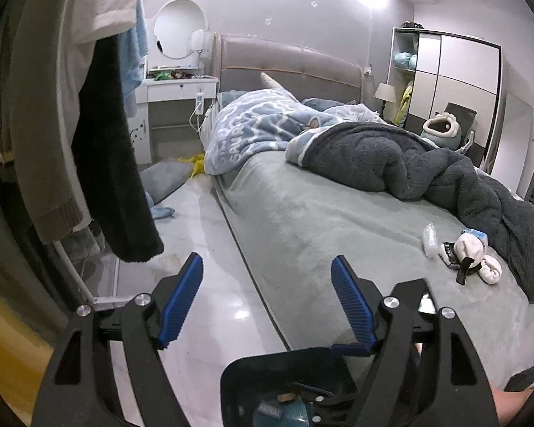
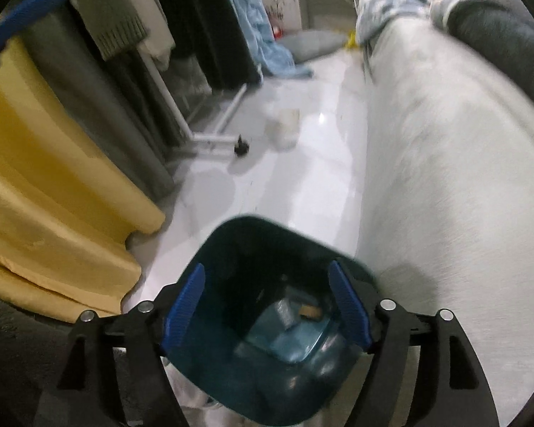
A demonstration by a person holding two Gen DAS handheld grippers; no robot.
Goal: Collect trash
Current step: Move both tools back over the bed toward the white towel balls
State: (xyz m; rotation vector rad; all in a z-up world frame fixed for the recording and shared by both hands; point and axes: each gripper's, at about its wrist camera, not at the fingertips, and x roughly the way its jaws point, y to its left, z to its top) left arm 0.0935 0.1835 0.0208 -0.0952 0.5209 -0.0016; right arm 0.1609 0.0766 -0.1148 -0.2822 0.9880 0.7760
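Observation:
A dark teal trash bin [image 2: 267,341] stands on the floor beside the bed, with a few scraps at its bottom [image 2: 302,315]. My right gripper [image 2: 267,306] is open and empty, directly above the bin's mouth. My left gripper [image 1: 267,299] is open and empty, held above the floor and the bed's edge; the bin's rim [image 1: 284,359] and the right gripper [image 1: 313,400] show below it. On the bed at the right lie a crumpled clear wrapper [image 1: 430,240], a blue-white packet [image 1: 475,232], a black-white wrapper [image 1: 450,254] and white socks [image 1: 480,259].
The grey-sheeted bed [image 1: 320,220] carries a dark fleece blanket [image 1: 427,163] and a blue quilt [image 1: 256,124]. Clothes hang on a rack [image 1: 89,106] at left. A yellow curtain [image 2: 53,192] and a pale cup-like item [image 2: 284,128] are by the floor strip.

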